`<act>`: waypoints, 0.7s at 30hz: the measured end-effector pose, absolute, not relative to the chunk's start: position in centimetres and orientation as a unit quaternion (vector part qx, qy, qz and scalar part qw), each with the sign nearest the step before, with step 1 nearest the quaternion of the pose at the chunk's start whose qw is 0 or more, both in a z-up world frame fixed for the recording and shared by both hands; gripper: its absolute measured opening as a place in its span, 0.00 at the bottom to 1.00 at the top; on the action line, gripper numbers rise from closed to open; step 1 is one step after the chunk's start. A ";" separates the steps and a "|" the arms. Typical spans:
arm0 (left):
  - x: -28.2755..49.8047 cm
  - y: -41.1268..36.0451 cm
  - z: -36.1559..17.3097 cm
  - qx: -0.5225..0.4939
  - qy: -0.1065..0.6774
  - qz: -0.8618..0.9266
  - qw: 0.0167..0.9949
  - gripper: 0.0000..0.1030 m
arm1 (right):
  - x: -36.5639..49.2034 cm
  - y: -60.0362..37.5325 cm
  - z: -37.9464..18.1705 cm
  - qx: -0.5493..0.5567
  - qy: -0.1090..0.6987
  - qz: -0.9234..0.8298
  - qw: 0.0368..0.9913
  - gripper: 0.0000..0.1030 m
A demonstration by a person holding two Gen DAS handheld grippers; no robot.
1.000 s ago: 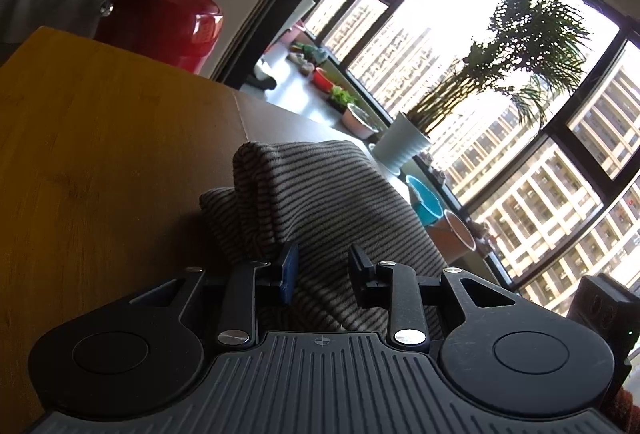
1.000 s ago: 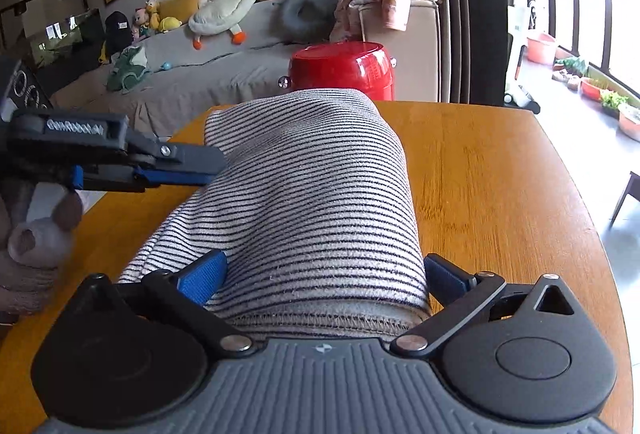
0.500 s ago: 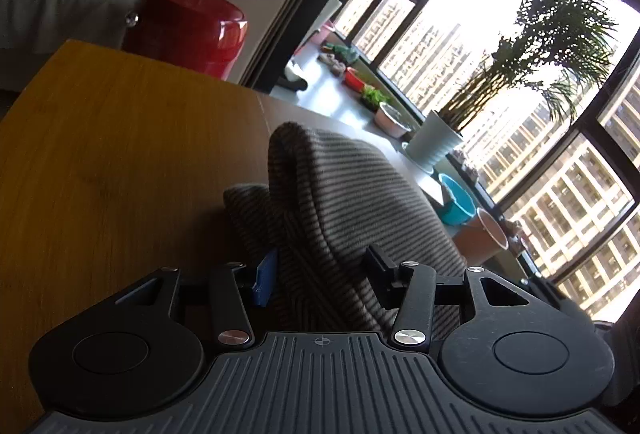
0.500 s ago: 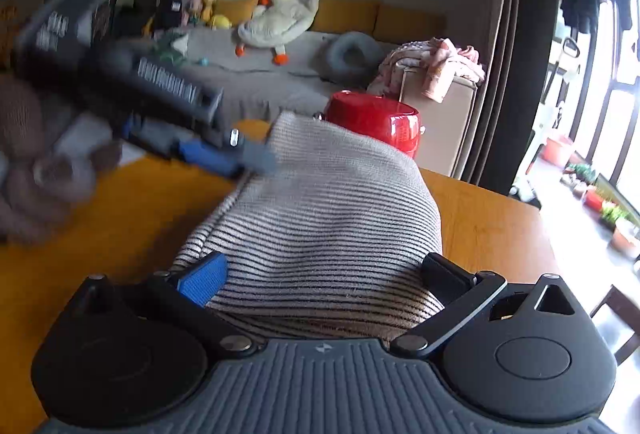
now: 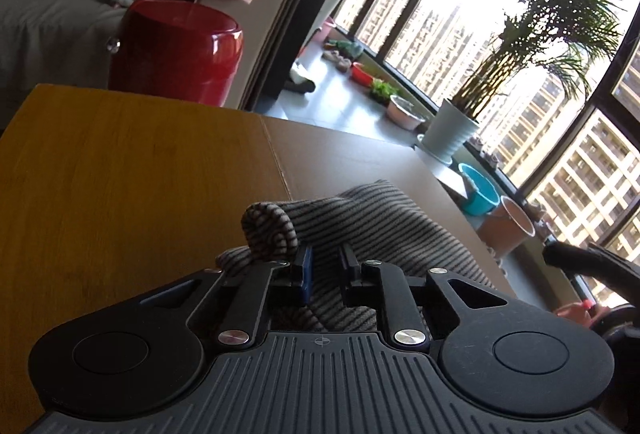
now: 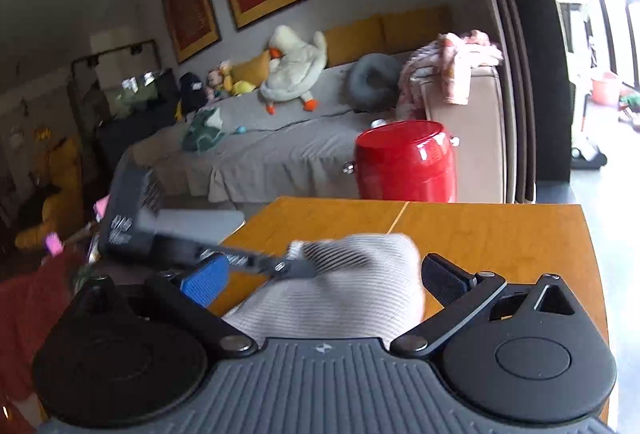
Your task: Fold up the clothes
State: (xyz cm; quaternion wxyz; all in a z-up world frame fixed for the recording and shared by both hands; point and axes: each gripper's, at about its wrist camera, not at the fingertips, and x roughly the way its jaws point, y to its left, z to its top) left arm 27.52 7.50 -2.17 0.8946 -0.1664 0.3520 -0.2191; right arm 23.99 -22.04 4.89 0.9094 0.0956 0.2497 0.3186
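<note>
A grey-and-black striped garment [image 5: 380, 230] lies bunched on the wooden table [image 5: 120, 162]. My left gripper [image 5: 326, 266] is shut on a rolled fold of it at its left edge. In the right wrist view the same garment [image 6: 344, 298] looks blurred, and the left gripper [image 6: 292, 268] reaches in from the left and pinches its near-left edge. My right gripper [image 6: 324, 274] straddles the garment with its jaws wide and closing. Its blue pad and black pad stand clear of the cloth on either side.
A red round container [image 6: 404, 162] stands beyond the table's far edge, in front of a grey sofa [image 6: 280, 142] with plush toys and clothes. Past the table's right side are a potted palm [image 5: 452, 134], bowls and a large window.
The left jaws have closed on the garment's fold and the cloth now sits lower and flatter. The right gripper has drawn back and risen, so less cloth lies between its fingers.
</note>
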 end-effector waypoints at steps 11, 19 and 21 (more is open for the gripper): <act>27.0 9.5 -2.8 -0.198 0.342 -0.232 0.889 0.17 | 36.4 -21.1 -3.3 0.292 0.387 0.343 0.805 0.42; 27.4 9.4 -3.2 -0.205 0.339 -0.238 0.887 0.16 | 34.2 -19.4 -1.6 0.135 0.372 0.295 0.870 0.43; 27.4 9.2 -3.3 -0.203 0.337 -0.237 0.888 0.17 | 33.7 -19.4 -2.1 0.112 0.364 0.277 0.882 0.52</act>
